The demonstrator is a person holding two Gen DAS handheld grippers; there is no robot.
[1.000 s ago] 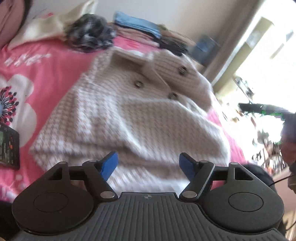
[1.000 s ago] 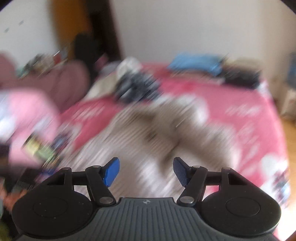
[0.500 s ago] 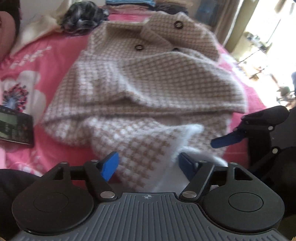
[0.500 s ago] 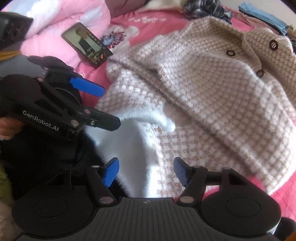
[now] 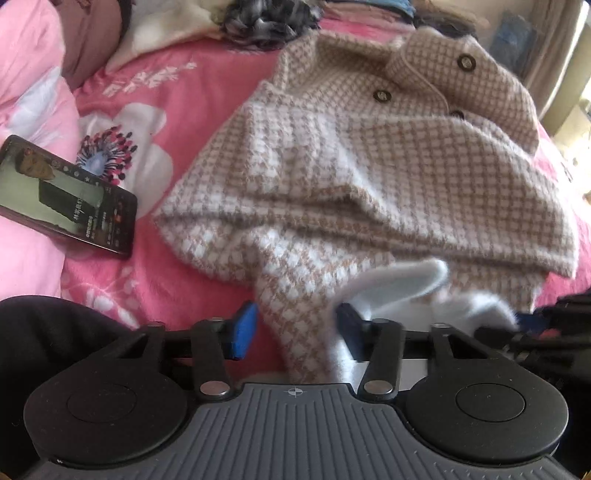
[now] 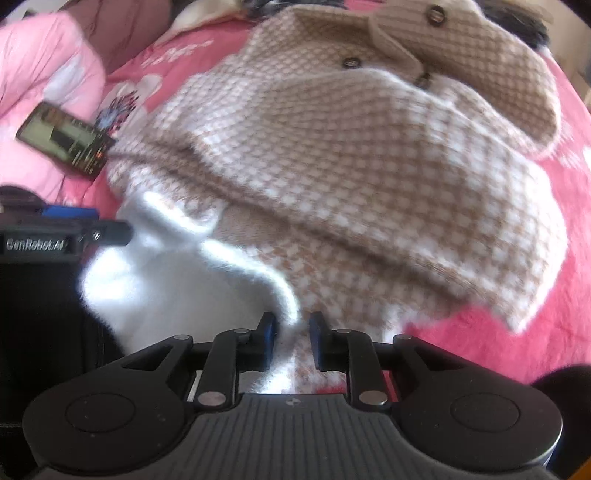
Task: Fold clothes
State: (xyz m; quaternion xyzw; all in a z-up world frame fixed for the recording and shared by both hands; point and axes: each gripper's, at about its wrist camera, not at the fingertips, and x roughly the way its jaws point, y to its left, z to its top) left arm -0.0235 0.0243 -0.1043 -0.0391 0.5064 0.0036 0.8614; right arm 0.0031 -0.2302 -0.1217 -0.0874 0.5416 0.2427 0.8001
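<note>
A fuzzy beige-and-white houndstooth jacket (image 5: 388,177) with dark buttons lies partly folded on a pink bed; it also fills the right wrist view (image 6: 351,155). Its near hem is turned up and shows white lining (image 6: 177,273). My left gripper (image 5: 295,332) has its blue pads pressed against a bunch of the hem at the near left corner. My right gripper (image 6: 291,339) is shut narrowly on the hem's edge further right. Each gripper shows in the other's view: the left gripper (image 6: 55,229) and the right gripper (image 5: 554,325).
A lit phone (image 5: 66,195) lies on the pink flowered sheet (image 5: 177,122) left of the jacket. A pink duvet (image 6: 44,66) is heaped at far left. Dark and blue clothes (image 5: 266,22) are piled at the bed's far end. A dark garment (image 5: 55,325) lies near me.
Both grippers came down to the jacket's near hem and closed on it, the right one much more narrowly. The hem is now lifted and bunched between the fingers.
</note>
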